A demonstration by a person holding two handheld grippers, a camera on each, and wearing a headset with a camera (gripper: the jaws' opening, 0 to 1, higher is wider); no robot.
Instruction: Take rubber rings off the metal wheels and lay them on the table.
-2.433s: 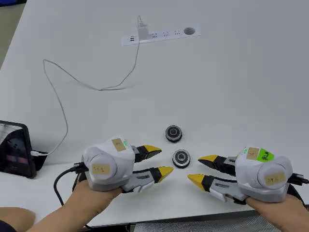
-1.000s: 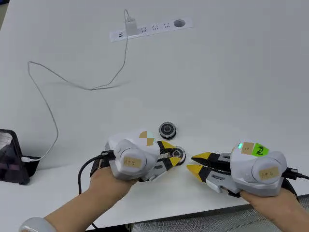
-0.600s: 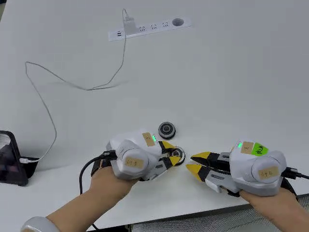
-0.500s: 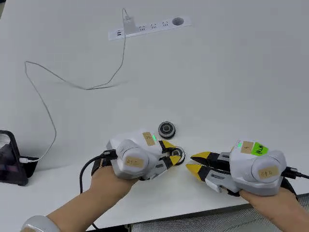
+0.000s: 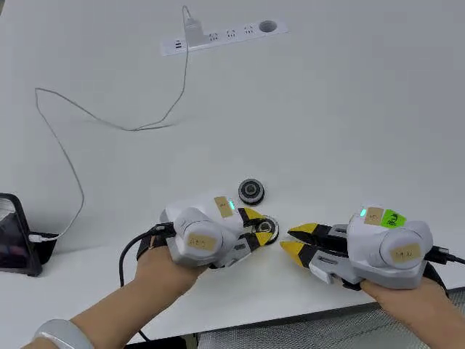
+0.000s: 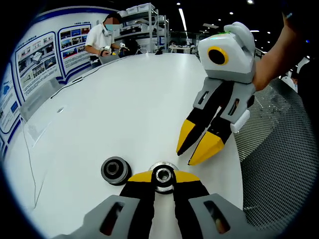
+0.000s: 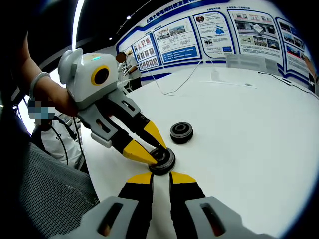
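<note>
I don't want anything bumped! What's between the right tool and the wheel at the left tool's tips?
Just bare white table between the right tool and that wheel, seen in the head view.

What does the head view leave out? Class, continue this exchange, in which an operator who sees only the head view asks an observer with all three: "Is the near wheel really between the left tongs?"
Observer: Yes; the left gripper view shows the near wheel between the left gripper's yellow tips.
Operator: Is its ring off?
Observer: No; the right gripper view shows a dark band round its rim.
Operator: Anyone nearby?
Observer: The left gripper view shows a person standing at the table's far end.
</note>
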